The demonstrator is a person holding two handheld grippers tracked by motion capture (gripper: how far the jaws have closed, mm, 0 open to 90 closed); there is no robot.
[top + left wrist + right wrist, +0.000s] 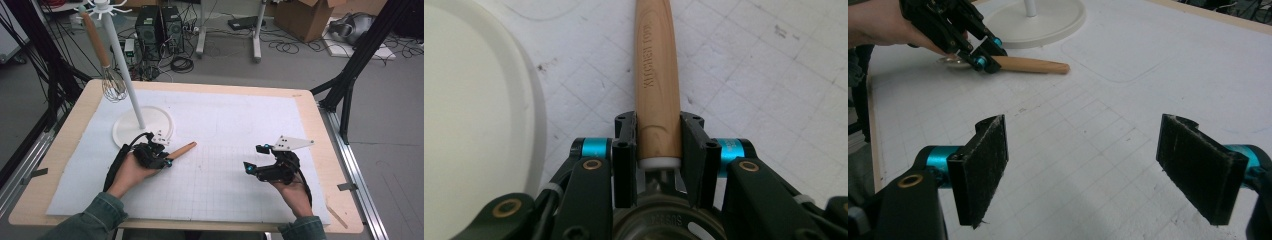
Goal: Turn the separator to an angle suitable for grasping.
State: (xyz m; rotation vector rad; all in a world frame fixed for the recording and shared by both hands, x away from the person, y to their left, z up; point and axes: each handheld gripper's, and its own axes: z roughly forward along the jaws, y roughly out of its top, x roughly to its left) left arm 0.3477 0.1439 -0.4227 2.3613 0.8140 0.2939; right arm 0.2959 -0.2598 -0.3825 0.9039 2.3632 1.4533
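We see the left gripper [656,145] clamped on a wooden-handled utensil [657,75] lying on the tabletop [240,125] just beside the white stand base [143,125]. The right gripper [1098,170] hovers wide apart, empty, well away.

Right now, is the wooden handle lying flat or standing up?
Lying flat. The wooden handle rests along the white mat, and the left gripper has its fingers shut on its near end.
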